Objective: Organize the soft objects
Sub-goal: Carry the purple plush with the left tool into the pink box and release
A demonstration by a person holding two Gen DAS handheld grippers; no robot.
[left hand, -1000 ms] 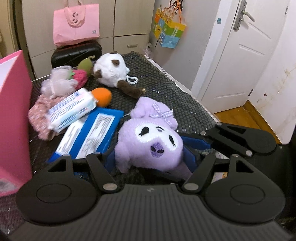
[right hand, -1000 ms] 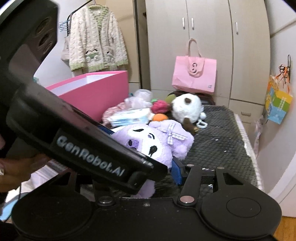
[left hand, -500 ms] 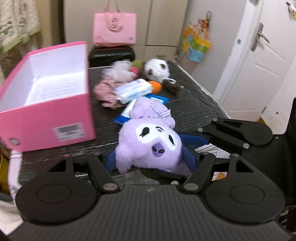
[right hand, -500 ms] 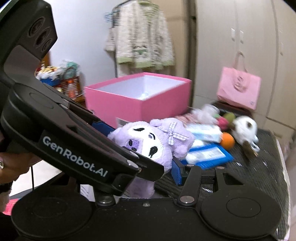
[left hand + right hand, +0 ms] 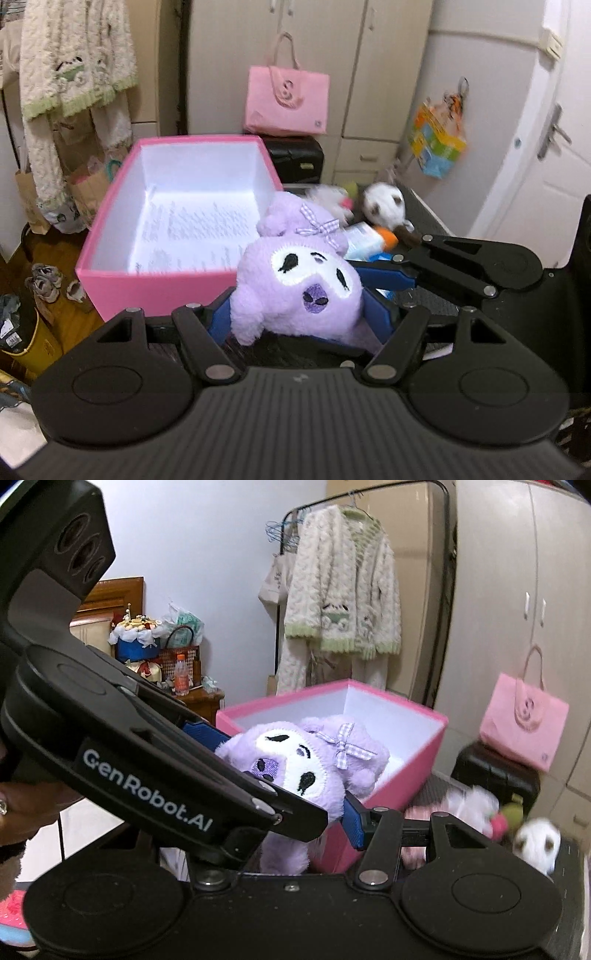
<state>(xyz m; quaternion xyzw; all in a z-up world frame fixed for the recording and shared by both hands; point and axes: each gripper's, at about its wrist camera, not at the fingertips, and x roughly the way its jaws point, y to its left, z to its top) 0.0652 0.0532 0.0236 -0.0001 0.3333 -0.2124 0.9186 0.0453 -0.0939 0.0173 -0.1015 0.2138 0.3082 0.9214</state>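
The left gripper's blue fingers clench the fluffy purple plush toy, level, lifted off the tabletop. The open pink cardboard box sits at 11 o'clock. The right gripper angles in from 3 o'clock beside the plush; its grip I cannot tell.

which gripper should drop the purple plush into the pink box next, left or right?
Left. The left gripper is shut on the purple plush, right beside the open pink box. The right gripper's grip can't be confirmed.

left claw: black, blue pads | marking: white "GenRobot.AI"
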